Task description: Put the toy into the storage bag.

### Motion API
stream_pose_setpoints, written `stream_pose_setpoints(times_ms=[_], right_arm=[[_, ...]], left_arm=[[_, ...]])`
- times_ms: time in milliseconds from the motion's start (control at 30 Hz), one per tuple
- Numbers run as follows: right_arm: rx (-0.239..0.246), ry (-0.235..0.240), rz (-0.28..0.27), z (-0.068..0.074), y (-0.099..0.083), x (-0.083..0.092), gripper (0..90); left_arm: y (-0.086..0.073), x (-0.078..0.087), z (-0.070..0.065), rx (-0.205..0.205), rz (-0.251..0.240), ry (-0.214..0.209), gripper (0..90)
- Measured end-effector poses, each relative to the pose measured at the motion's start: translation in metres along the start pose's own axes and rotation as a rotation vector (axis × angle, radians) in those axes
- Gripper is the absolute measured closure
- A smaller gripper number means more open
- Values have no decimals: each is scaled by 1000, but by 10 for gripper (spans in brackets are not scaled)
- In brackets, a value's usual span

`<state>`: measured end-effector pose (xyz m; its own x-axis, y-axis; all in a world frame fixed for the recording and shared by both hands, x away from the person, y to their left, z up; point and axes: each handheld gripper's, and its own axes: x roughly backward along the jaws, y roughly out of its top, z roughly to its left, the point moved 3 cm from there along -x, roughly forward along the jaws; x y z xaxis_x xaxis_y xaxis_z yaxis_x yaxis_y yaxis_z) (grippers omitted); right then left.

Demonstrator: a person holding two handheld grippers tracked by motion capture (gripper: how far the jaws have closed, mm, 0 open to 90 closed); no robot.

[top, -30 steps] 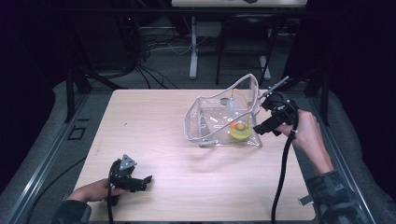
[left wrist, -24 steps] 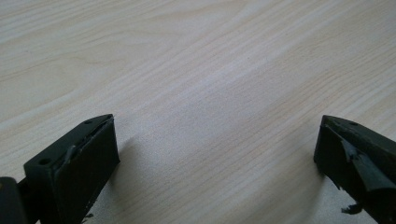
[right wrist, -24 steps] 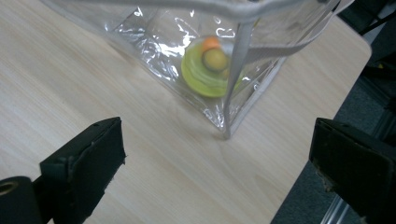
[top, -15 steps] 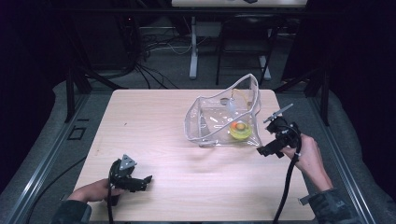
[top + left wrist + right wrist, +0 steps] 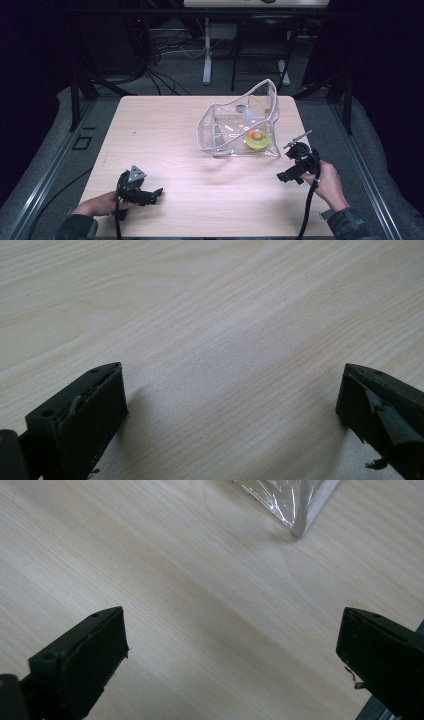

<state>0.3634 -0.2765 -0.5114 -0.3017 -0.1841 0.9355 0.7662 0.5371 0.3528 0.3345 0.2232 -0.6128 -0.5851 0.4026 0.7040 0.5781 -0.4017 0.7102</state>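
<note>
Clear pouch upright, mouth leftward — both tools, left and right, spread wide, empty.

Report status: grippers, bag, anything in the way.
Left gripper open, empty. Right gripper open, empty, near bag. Bag on table. Nothing between.

Clear plastic pouch with white trim stands open on the wooden table, right of centre toward the far edge. One side is raised, mouth gaping. Inside, on its floor: a yellow round object with an orange centre and a small whitish item. A pouch corner shows in the right gripper view, resting on the table.
</note>
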Motion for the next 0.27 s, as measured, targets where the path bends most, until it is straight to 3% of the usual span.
stream_pose_setpoints(times_ms=[267], right_arm=[[-9, 12, 78, -6, -14, -18, 0]], left_arm=[[0, 0, 0, 0, 0, 0, 0]])
